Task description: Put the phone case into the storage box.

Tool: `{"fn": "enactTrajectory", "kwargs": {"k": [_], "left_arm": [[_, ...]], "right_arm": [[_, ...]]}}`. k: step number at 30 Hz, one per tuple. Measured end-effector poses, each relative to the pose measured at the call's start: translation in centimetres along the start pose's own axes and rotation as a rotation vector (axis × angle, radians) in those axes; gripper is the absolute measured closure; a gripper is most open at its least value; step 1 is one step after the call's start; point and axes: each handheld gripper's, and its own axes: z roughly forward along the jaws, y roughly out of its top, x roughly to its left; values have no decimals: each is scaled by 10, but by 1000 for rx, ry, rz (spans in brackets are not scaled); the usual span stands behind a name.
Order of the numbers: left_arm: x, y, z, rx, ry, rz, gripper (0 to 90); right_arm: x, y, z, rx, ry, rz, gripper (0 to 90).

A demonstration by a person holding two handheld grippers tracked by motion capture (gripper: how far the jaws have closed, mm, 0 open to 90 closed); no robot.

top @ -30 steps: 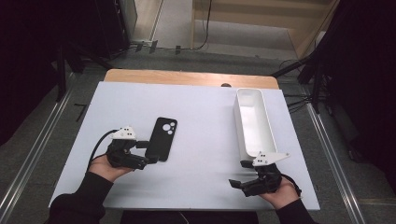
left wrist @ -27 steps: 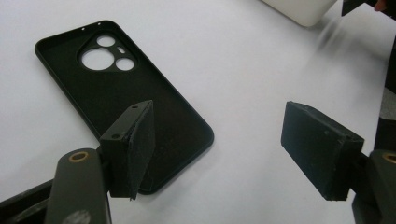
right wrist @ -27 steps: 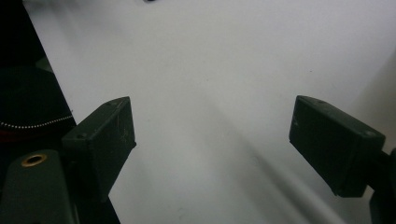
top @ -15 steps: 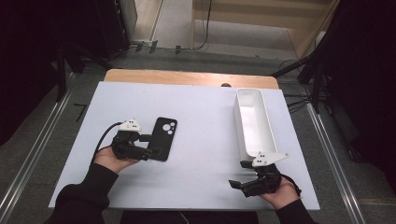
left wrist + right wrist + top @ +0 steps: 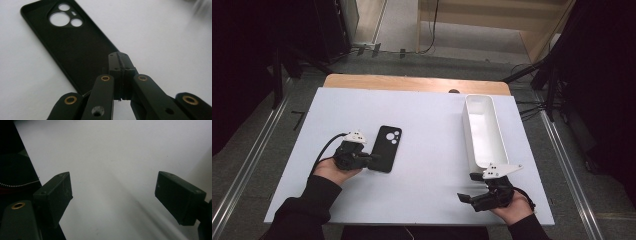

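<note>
A black phone case (image 5: 386,145) lies inner side up on the white table, camera cutouts at its far end. My left gripper (image 5: 373,159) reaches it from the left, and its jaws are pinched together on the case's near long edge. In the left gripper view the case (image 5: 65,45) stretches away to the upper left, with the left gripper (image 5: 121,72) shut at its rim. My right gripper (image 5: 468,187) rests near the table's front right edge, jaws wide apart. The right gripper (image 5: 113,195) has only bare white tabletop between its pads.
A long white tray (image 5: 468,130) stands lengthwise at the right of the white table (image 5: 427,115), just beyond my right hand, and looks empty. A wooden strip (image 5: 412,82) runs along the table's far edge. Dark floor and metal rails surround the table.
My left hand has moved forward and right to the case's edge, and its jaws have shut there. The case has shifted slightly. The right gripper has stayed put.
</note>
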Motion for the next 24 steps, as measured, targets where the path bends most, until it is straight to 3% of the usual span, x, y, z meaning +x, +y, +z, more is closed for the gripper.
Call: {"fn": "enactTrajectory", "kwargs": {"k": [4, 16, 19, 24], "left_arm": [[5, -4, 1, -3, 2, -22, 900], [19, -15, 14, 91, 22, -60, 900], [23, -16, 13, 78, 21, -79, 900], [31, -18, 8, 70, 56, -103, 900]], "right_arm": [[0, 0, 0, 2, 2, -5, 128], [0, 0, 2, 8, 4, -14, 128], [0, 0, 2, 5, 2, -12, 128], [1, 0, 2, 10, 4, -7, 128]]}}
